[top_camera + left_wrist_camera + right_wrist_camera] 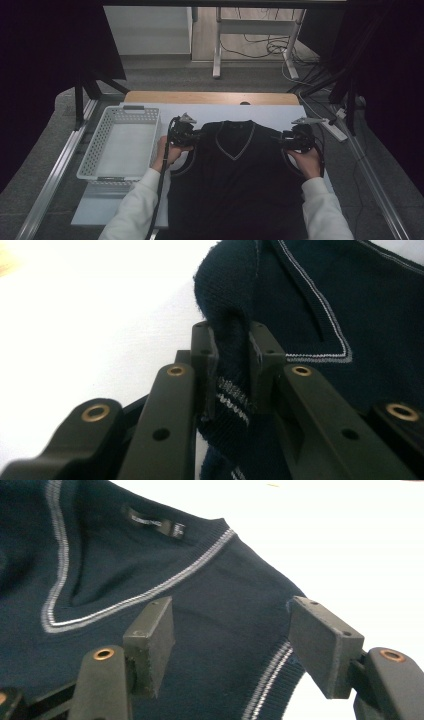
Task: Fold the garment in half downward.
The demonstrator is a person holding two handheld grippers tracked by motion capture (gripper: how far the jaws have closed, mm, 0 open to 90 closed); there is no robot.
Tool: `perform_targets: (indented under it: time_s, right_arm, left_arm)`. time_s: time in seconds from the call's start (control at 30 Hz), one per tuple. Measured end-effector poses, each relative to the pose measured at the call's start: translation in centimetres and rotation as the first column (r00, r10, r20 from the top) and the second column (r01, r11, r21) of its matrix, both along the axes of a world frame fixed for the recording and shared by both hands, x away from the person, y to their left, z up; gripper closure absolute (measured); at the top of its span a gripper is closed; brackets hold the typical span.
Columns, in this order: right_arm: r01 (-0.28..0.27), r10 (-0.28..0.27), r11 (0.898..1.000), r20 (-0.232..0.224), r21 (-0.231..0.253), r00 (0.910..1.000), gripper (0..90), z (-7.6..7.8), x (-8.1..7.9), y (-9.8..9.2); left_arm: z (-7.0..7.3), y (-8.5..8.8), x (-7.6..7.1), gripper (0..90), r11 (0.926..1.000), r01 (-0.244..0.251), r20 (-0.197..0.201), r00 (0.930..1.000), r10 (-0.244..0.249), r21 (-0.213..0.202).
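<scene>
A dark navy knitted V-neck vest (235,175), spread flat on the white table (272,114), is clamped at one shoulder by the left gripper (232,357). The right gripper (230,645) is held apart above the opposite shoulder; uneven pulling could bunch the knit.

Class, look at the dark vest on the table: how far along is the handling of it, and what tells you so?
Done: the navy V-neck vest lies spread flat, front up, on the white table. In hand: the left gripper is shut on one shoulder, knit bunched between its pads, while the right gripper hovers open over the other shoulder. Left: gripping that shoulder and whatever follows; the white basket beside it holds nothing yet.
</scene>
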State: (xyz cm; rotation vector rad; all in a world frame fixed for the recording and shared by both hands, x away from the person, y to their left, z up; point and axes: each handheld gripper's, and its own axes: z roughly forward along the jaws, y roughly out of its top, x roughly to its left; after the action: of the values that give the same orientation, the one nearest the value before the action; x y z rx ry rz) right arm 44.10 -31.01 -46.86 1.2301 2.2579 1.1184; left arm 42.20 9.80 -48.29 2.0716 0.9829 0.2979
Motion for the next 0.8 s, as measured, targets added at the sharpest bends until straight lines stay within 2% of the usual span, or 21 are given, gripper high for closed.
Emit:
perform_targets:
  time_s: [0.23, 0.37, 0.43, 0.73, 0.8]
  right_arm:
    - [0.028, -0.029, 0.999, -0.036, -0.024, 0.9989, 34.7, -0.5, 1.4, -0.8]
    - [0.047, -0.048, 0.998, -0.038, -0.032, 0.9981, 34.7, -0.6, 2.2, -1.3]
    - [0.051, -0.053, 0.997, -0.046, -0.051, 0.9975, 34.3, -0.8, 2.5, -1.4]
    - [0.081, -0.089, 0.993, -0.09, -0.083, 0.992, 32.4, -2.0, 4.8, -1.7]
    - [0.081, -0.089, 0.993, -0.088, -0.09, 0.9922, 32.3, -2.2, 5.2, -1.7]
  left_arm:
    - [0.0, 0.1, 0.0, 75.6, 0.9999, 0.001, -0.004, 1.0, -0.001, -0.01]
    - [-0.1, 0.0, 0.0, 75.5, 0.9999, 0.0, -0.005, 1.0, 0.0, -0.011]
    - [-0.1, 0.0, 0.0, 75.5, 1.0, 0.0, -0.004, 1.0, 0.0, -0.01]
    - [0.1, -0.1, -0.1, 75.5, 1.0, 0.002, 0.002, 1.0, -0.002, -0.005]
    - [0.1, -0.1, -0.1, 75.5, 1.0, 0.001, 0.001, 1.0, -0.001, -0.005]
